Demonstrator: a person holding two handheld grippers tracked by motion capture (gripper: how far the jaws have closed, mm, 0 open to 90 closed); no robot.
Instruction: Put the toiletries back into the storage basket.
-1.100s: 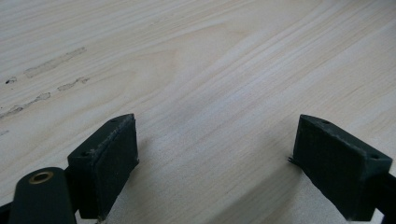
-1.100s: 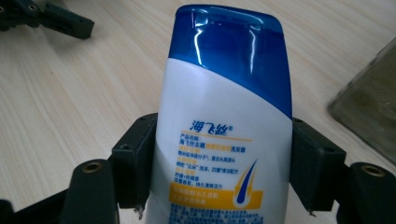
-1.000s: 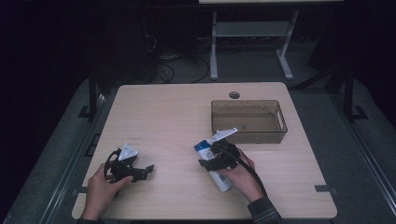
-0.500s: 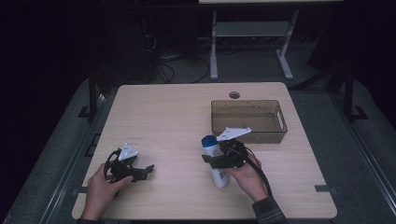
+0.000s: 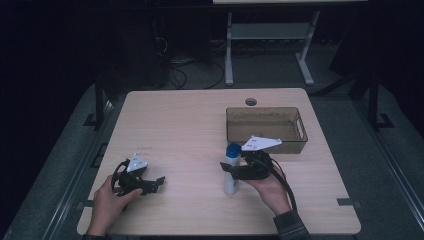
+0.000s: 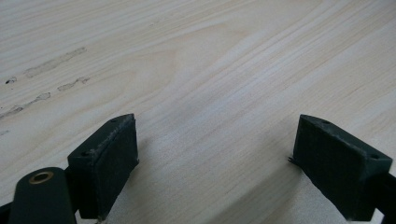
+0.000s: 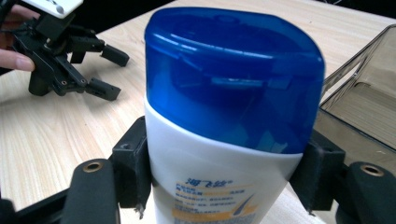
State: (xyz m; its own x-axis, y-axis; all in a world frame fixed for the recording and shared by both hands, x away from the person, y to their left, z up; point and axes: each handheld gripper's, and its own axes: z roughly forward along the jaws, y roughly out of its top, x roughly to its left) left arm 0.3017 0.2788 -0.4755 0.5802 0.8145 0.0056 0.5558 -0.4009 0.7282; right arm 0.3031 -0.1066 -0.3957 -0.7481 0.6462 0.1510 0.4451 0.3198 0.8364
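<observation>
Being clamped just below its blue cap by the right claw (image 7: 224, 182), the shampoo bottle (image 7: 219, 154) is judged smooth, slippery, rigid; left claw (image 6: 224, 163) is resting apart.

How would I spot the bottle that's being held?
Look at the pale wooden table, toward its right side, just in front of the smoky see-through bin. There the right gripper clamps a white bottle; its rounded blue cap marks it out.
</observation>
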